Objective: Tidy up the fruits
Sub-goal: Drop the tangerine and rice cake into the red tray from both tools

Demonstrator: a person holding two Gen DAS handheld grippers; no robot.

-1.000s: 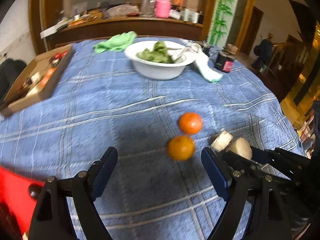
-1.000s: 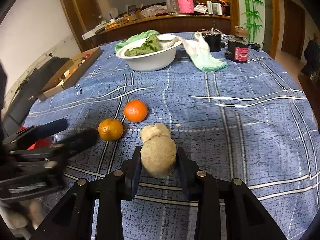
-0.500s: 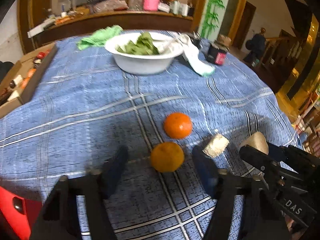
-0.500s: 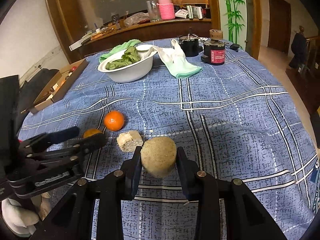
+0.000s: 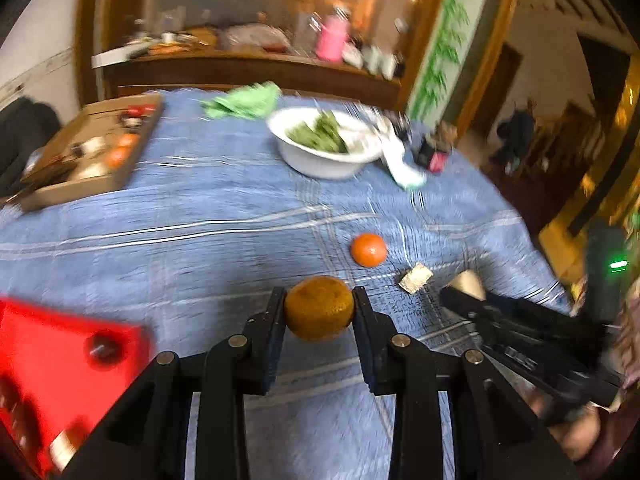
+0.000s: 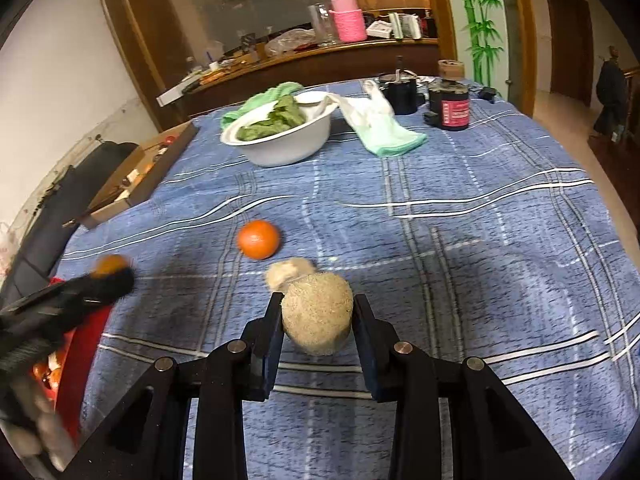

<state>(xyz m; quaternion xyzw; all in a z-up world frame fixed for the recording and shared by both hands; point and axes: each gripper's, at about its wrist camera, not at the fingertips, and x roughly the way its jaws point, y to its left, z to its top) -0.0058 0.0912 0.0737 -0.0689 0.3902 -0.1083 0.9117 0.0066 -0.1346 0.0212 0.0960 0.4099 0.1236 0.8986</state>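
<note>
My left gripper (image 5: 319,314) has its jaws closing, and the pads press on a dull orange (image 5: 319,303) held just above the blue checked cloth. In the right wrist view that gripper (image 6: 106,280) and its orange (image 6: 109,264) are blurred at the left. My right gripper (image 6: 317,318) is shut on a round tan fruit (image 6: 318,308), also seen as a tan fruit (image 5: 466,282) at the right in the left wrist view. A brighter orange (image 6: 258,239) (image 5: 369,249) lies on the cloth. A small tan piece (image 6: 290,272) (image 5: 416,277) lies beside it.
A red container (image 5: 60,352) (image 6: 82,340) sits at the near left edge. Farther back stand a white bowl (image 6: 288,148) of greens, a pale cloth (image 6: 384,128), a dark jar (image 6: 454,104) and a cardboard box (image 6: 140,176) at the left.
The left gripper came down around the dull orange, closed on it and lifted it away to the left. The right gripper kept its hold on the tan fruit and barely moved.
</note>
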